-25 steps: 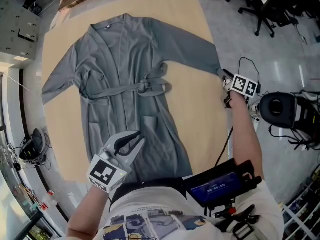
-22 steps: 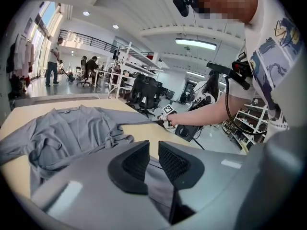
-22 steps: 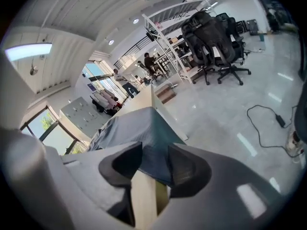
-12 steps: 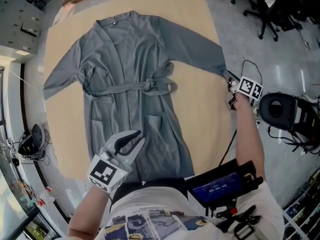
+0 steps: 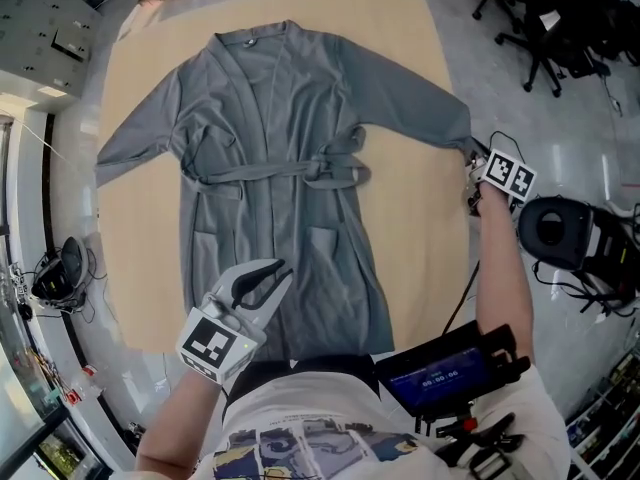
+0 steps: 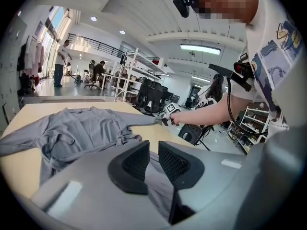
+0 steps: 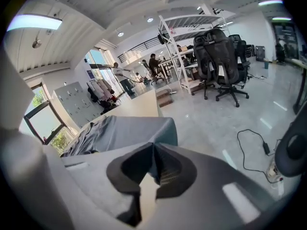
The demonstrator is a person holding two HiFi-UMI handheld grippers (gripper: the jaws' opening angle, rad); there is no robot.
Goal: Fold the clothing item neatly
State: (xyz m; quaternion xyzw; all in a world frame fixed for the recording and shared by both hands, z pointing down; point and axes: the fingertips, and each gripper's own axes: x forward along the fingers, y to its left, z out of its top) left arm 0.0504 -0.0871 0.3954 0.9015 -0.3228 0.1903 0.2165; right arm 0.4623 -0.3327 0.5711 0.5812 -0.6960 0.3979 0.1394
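— Where do we find the garment?

— We see the grey bathrobe (image 5: 270, 158) spread flat and front up on the tan worktop (image 5: 420, 258). Its collar is at the far edge and its hem is nearest to us. Both sleeves reach out to the sides, and the belt (image 5: 320, 168) is tied across the waist.

— And our right claw (image 7: 153, 164)?

— It is at the worktop's right edge. Its jaws have just been closing, and they now stand together on the sleeve cuff (image 5: 464, 143) with the grey cloth pinched between the pads. From there the sleeve runs back in a straight line toward the shoulder.

— What of our left claw (image 5: 283, 268)?

— It hovers low over the robe's skirt, near the hem and close to our body, and it points toward the collar. Its jaws stand a narrow gap apart. We see grey cloth through that gap, but the pads do not press on it, so we hold nothing there. Whether the tips brush the fabric we cannot tell.

— Anything beside the worktop?

— Black office chairs (image 5: 545, 28) stand on the floor, well off to the right.
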